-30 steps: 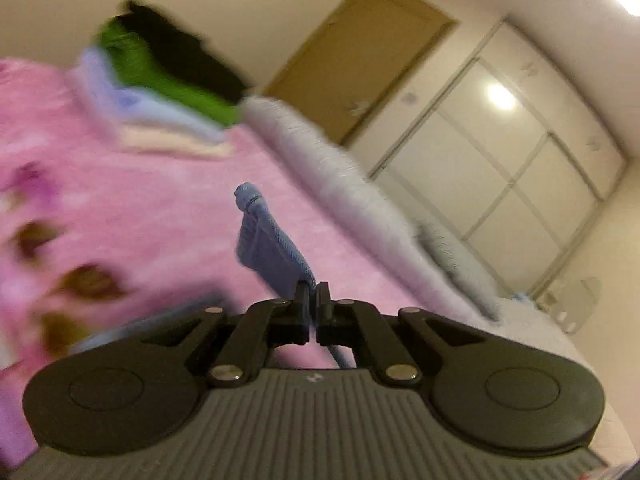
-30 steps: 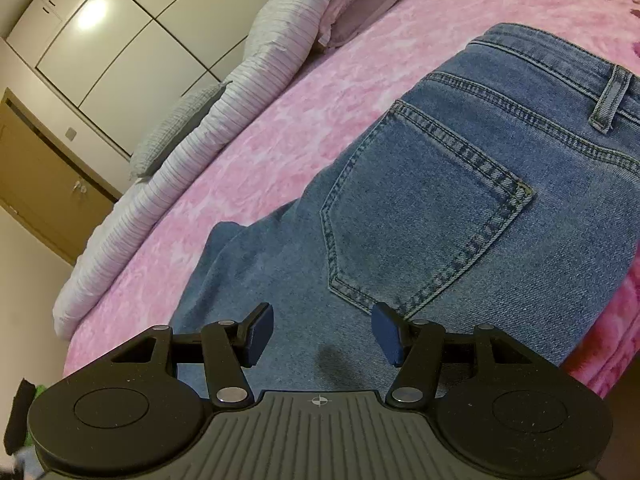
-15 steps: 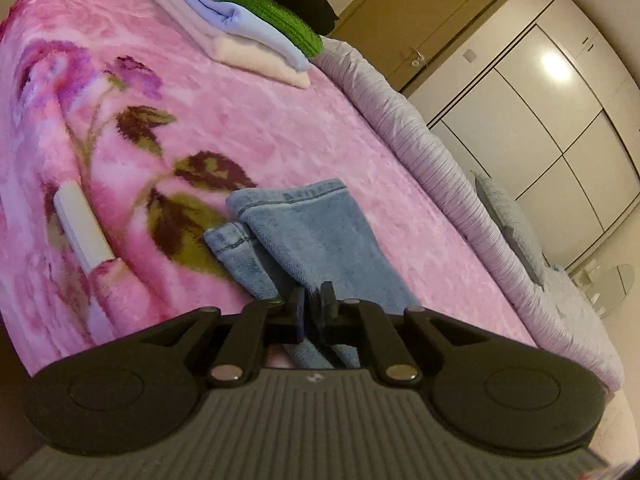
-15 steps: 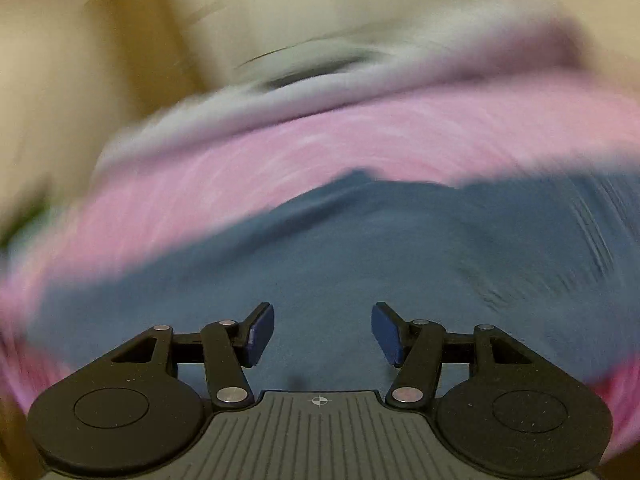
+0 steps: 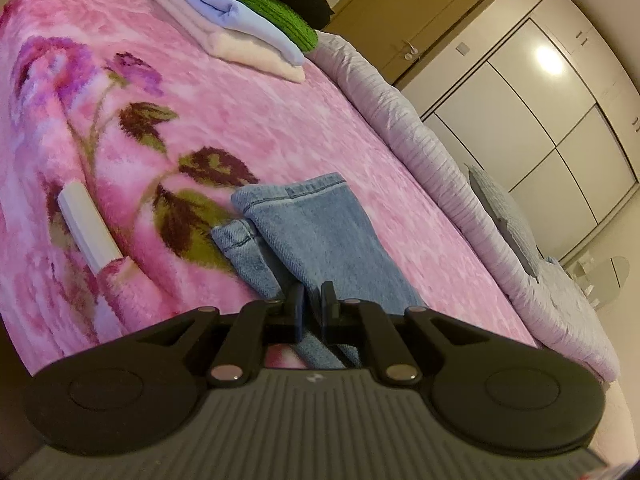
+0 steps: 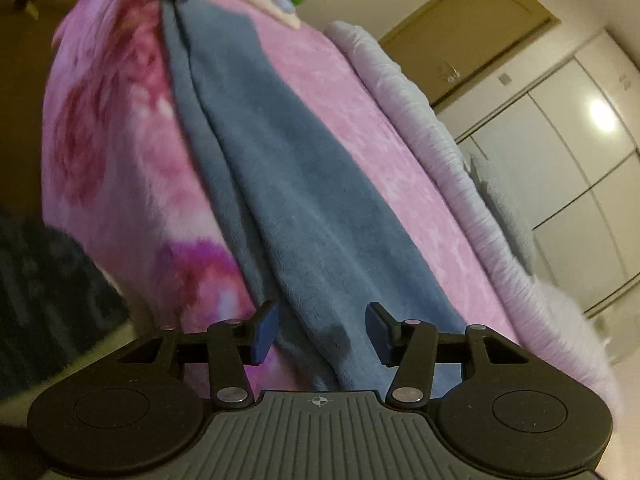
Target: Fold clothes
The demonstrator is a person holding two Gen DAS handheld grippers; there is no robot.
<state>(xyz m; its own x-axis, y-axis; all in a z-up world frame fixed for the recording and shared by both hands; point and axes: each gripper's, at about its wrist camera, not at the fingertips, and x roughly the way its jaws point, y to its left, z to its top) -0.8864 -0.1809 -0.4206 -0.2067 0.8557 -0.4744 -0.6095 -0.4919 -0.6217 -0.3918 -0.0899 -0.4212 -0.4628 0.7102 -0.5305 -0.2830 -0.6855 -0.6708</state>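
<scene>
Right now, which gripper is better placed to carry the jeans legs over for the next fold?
Left. The left gripper is shut on the jeans near the hems. The right gripper is open above the denim, holding nothing.

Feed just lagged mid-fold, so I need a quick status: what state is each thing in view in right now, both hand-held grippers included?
Left hand-held gripper: shut on the jeans near the leg ends.
Right hand-held gripper: open, over the jeans, gripping nothing.
Jeans: stretched along the bed, one leg on the other, not yet folded.
Stack of clothes: folded, piled at the far end of the bed.
Pink blanket: spread over the bed.
Door: closed.
Wardrobe doors: closed.
</scene>
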